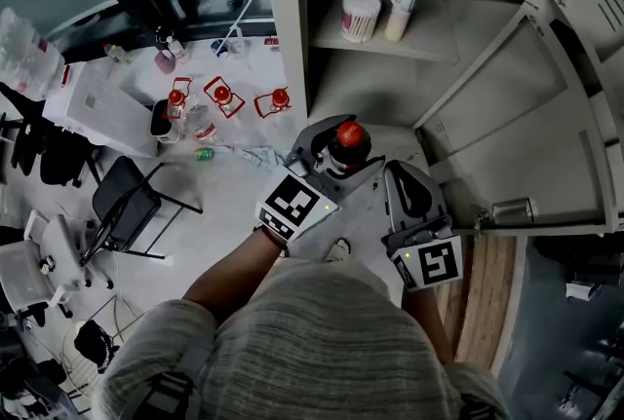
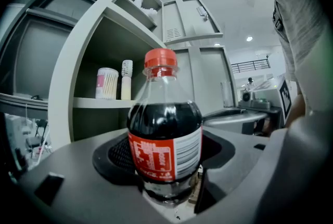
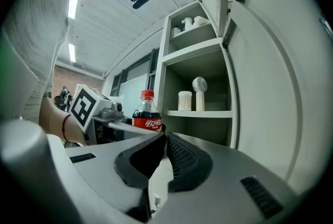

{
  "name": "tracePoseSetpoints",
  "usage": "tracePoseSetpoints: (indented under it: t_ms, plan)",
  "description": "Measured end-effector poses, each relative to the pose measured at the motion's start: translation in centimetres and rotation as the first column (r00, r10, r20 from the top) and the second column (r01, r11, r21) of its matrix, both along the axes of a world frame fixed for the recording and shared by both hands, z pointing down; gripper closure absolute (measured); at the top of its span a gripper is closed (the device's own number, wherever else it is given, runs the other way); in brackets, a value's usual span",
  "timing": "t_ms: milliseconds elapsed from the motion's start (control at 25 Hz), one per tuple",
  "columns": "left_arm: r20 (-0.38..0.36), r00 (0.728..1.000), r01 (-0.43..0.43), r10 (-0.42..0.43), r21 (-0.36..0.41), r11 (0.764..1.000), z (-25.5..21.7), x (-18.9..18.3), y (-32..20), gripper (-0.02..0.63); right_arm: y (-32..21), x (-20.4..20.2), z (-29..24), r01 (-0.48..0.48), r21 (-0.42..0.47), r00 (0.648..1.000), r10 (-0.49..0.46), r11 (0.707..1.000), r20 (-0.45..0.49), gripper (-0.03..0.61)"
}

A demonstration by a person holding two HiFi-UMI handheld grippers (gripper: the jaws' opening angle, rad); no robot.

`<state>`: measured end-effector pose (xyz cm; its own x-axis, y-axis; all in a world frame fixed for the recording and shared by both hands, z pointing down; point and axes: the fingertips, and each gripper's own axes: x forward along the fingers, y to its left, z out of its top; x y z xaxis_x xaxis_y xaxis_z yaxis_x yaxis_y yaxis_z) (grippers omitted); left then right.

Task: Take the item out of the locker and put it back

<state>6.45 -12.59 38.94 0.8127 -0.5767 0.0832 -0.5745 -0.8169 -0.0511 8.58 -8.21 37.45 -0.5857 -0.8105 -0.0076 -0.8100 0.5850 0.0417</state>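
Bottle (image 2: pixel 164 134) of dark cola, clear plastic with red cap and label, stands upright, grasped low on its body by the left gripper (image 1: pixel 336 160), just outside the open grey metal locker (image 1: pixel 283 38). Right gripper (image 3: pixel 164 150) is clenched on nothing beside it, probably kept clear. Cotton-swab tub (image 1: pixel 360 16) and white handheld fan (image 1: pixel 402 4) occupy the shelf; the opening looks unobstructed.

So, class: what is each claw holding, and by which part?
Left claw grips the bottle by its lower body; right claw is shut and empty.
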Motion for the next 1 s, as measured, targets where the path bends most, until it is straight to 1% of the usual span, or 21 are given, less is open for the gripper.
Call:
tracePoseSetpoints:
  t_ms: [160, 400, 520, 680, 840, 1000]
  plan:
    - [0.016, 1.0, 0.001, -0.001, 0.003, 1.0, 0.6, 0.8, -1.1, 0.301, 0.1, 0.5, 0.4, -0.002, -0.001, 1.0, 0.002, 1.0, -0.006, 0.551]
    - [0.023, 1.0, 0.015, -0.015, -0.016, 1.0, 1.9, 1.5, -3.3, 0.301, 0.2, 1.1, 0.7, -0.007, -0.006, 1.0, 0.007, 1.0, 0.007, 0.551]
    - [0.04, 0.999, 0.023, -0.022, -0.032, 0.999, 2.7, 1.8, -4.2, 0.301, 0.2, 1.5, 1.1, -0.011, -0.01, 1.0, 0.011, 1.0, -0.002, 0.551]
    - [0.057, 0.998, 0.032, -0.03, -0.041, 0.999, 3.6, 2.2, -5.5, 0.301, 0.1, 1.9, 1.1, -0.017, -0.018, 1.0, 0.017, 1.0, 0.01, 0.551]
    - [0.035, 0.999, 0.036, -0.035, -0.024, 0.999, 3.9, 2.7, -6.8, 0.301, -0.1, 2.1, 1.2, -0.014, -0.02, 1.0, 0.014, 1.0, 0.009, 0.551]
    - [0.034, 0.999, 0.032, -0.031, -0.017, 0.999, 4.6, 3.2, -8.0, 0.301, -0.4, 2.1, 1.3, -0.006, -0.018, 1.0, 0.006, 1.0, 0.01, 0.551]
